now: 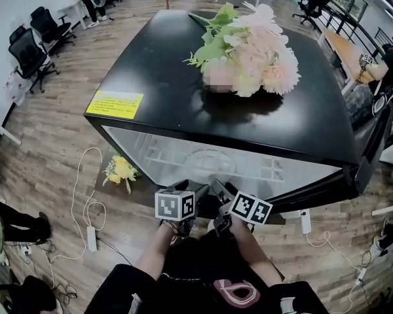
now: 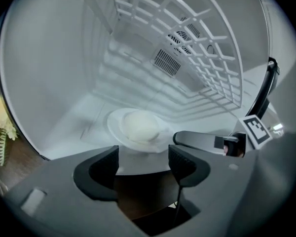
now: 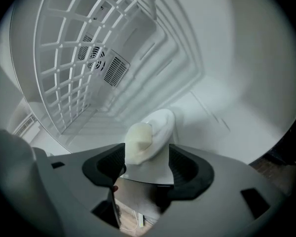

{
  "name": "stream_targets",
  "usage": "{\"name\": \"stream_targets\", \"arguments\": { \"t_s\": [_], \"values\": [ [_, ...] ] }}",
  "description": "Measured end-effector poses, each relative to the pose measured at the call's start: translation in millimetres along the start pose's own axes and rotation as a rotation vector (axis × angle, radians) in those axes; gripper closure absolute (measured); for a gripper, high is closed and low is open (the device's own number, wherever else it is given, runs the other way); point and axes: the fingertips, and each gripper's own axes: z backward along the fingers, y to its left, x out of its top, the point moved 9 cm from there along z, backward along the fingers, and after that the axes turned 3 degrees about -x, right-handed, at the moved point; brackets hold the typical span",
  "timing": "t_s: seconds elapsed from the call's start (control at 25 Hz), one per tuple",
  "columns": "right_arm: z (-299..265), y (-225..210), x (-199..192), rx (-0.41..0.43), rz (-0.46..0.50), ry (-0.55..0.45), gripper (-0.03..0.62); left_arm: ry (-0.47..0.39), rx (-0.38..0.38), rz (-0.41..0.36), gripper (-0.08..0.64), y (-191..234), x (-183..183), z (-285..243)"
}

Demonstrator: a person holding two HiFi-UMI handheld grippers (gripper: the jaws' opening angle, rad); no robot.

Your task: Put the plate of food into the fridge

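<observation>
**Counting the fridge scene: ones and twos**

One fridge (image 1: 150, 77) is holding one plate (image 2: 113, 126), one pale lump of food (image 2: 140, 127) and one wire shelf (image 2: 187, 48). Two grippers are showing: left gripper (image 2: 143, 166), right gripper (image 3: 147, 169). Two bouquets are lying about: pink bouquet (image 1: 255, 48) at one o'clock, yellow bouquet (image 1: 121, 170) at nine o'clock.

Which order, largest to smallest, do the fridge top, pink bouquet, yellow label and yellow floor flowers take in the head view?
1. fridge top
2. pink bouquet
3. yellow label and yellow floor flowers: about alike, and the flowers lie farther from the camera, so unranked.
</observation>
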Motion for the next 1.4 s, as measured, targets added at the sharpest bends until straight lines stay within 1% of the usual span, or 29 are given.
{"name": "stream_targets", "arguments": {
  "t_s": [0.04,0.12,0.2,0.32,0.4,0.48,0.6,0.68,0.72,0.76,0.8,0.88,0.96,1.08,1.16,1.32,1.4],
  "values": [
    [0.5,0.7,-0.5,0.001,0.003,-0.003,0.318,0.002,0.003,-0.001,0.258,0.8,-1.4,0.2],
    [1.5,2.5,-1.7,0.002,0.015,-0.007,0.304,0.001,-0.005,0.024,0.258,2.4,-5.6,0.8],
    [3.5,4.4,-2.6,0.006,0.035,-0.01,0.292,-0.017,-0.029,0.047,0.258,1.3,-9.3,2.8],
    [8.5,8.0,-5.1,0.031,0.062,-0.003,0.291,-0.038,-0.123,0.047,0.258,-5.5,-13.9,7.0],
    [13.0,9.5,-7.0,0.034,0.074,-0.008,0.291,-0.044,-0.163,0.035,0.259,-8.9,-18.2,9.8],
    [18.7,11.9,-7.9,0.029,0.099,-0.024,0.291,-0.061,-0.159,-0.009,0.258,-12.2,-21.2,13.8],
    [28.4,17.3,-8.9,0.03,0.142,-0.052,0.291,-0.087,-0.134,-0.098,0.259,-18.0,-23.7,23.2],
    [35.4,20.8,-10.7,0.034,0.166,-0.071,0.293,-0.104,-0.13,-0.14,0.259,-21.4,-25.6,30.1],
    [39.4,21.7,-12.6,0.035,0.176,-0.078,0.301,-0.111,-0.133,-0.149,0.259,-22.6,-27.7,32.9],
    [43.5,21.8,-15.0,0.033,0.182,-0.084,0.322,-0.116,-0.143,-0.145,0.259,-23.4,-30.7,35.0],
    [47.5,21.6,-17.5,0.031,0.184,-0.088,0.335,-0.121,-0.16,-0.129,0.259,-23.7,-34.2,36.5],
    [53.6,22.4,-23.2,0.025,0.198,-0.094,0.339,-0.135,-0.186,-0.084,0.259,-22.9,-40.2,40.8],
    [58.7,25.7,-29.1,0.021,0.248,-0.105,0.342,-0.157,-0.184,-0.072,0.259,-22.6,-43.5,47.9],
    [69.3,33.2,-36.5,0.01,0.352,-0.149,0.344,-0.195,-0.185,-0.096,0.262,-27.7,-45.4,59.5],
    [75.5,37.3,-41.8,-0.005,0.411,-0.175,0.345,-0.217,-0.182,-0.125,0.262,-33.7,-46.9,65.3],
    [83.7,42.2,-52.6,-0.034,0.471,-0.196,0.351,-0.237,-0.126,-0.214,0.262,-42.3,-56.0,75.0],
    [86.8,42.8,-57.8,-0.048,0.494,-0.199,0.357,-0.243,-0.109,-0.236,0.262,-44.3,-62.4,79.8]
  ]
}}
